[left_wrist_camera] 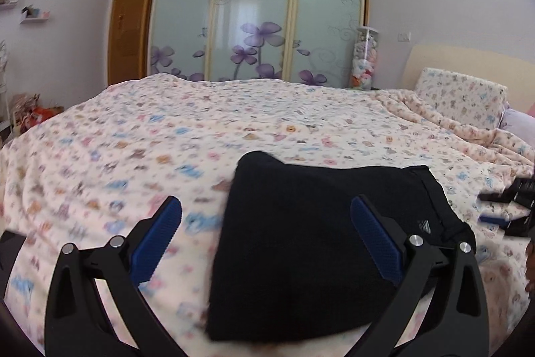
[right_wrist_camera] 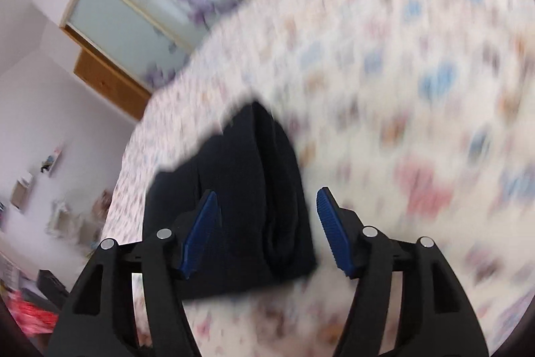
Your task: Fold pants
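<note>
Pants: soft black folded pants [left_wrist_camera: 311, 253] lie in a small pile on the bed with the flowery pink cover [left_wrist_camera: 140, 136].
Left hand-held gripper [left_wrist_camera: 267, 240]: wide open, holds nothing, pants right in front.
Right hand-held gripper [right_wrist_camera: 267, 230]: wide open, empty, above the pile.
Nearer: cannot tell.

Bed: wide bed [left_wrist_camera: 200, 122] under a pale quilt printed with small cartoon animals.
Wardrobe: behind the bed, sliding frosted-glass wardrobe [left_wrist_camera: 257, 12] with purple flower decals.
Door: wooden door [left_wrist_camera: 128, 29] left of the wardrobe.
Headboard: cream headboard [left_wrist_camera: 468, 62] right of the wardrobe, matching pillow [left_wrist_camera: 461, 96] against it.
Walls: pale lilac-white; small shelves [left_wrist_camera: 33, 14] left of the door.
Light: soft daylight.
</note>
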